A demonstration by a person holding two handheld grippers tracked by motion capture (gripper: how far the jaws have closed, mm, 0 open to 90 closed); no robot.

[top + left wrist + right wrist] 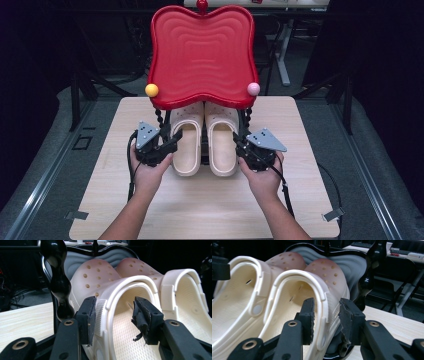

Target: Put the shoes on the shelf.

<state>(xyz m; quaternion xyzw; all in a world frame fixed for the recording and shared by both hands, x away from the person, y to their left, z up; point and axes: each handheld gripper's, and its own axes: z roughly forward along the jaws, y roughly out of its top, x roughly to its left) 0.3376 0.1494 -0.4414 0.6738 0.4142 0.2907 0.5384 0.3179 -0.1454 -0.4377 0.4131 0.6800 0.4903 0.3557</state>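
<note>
Grippers (170,145) beside clogs (187,145); red tray (200,55) overhead

We look down from high above the table (150,210), facing forward. Our two other cameras sit very low and close, each looking along its own black jaws. Both see the same two cream shoes (130,322) (294,315), one from each side.

Both grippers (165,145) (243,144) level, jaws apart
</note>
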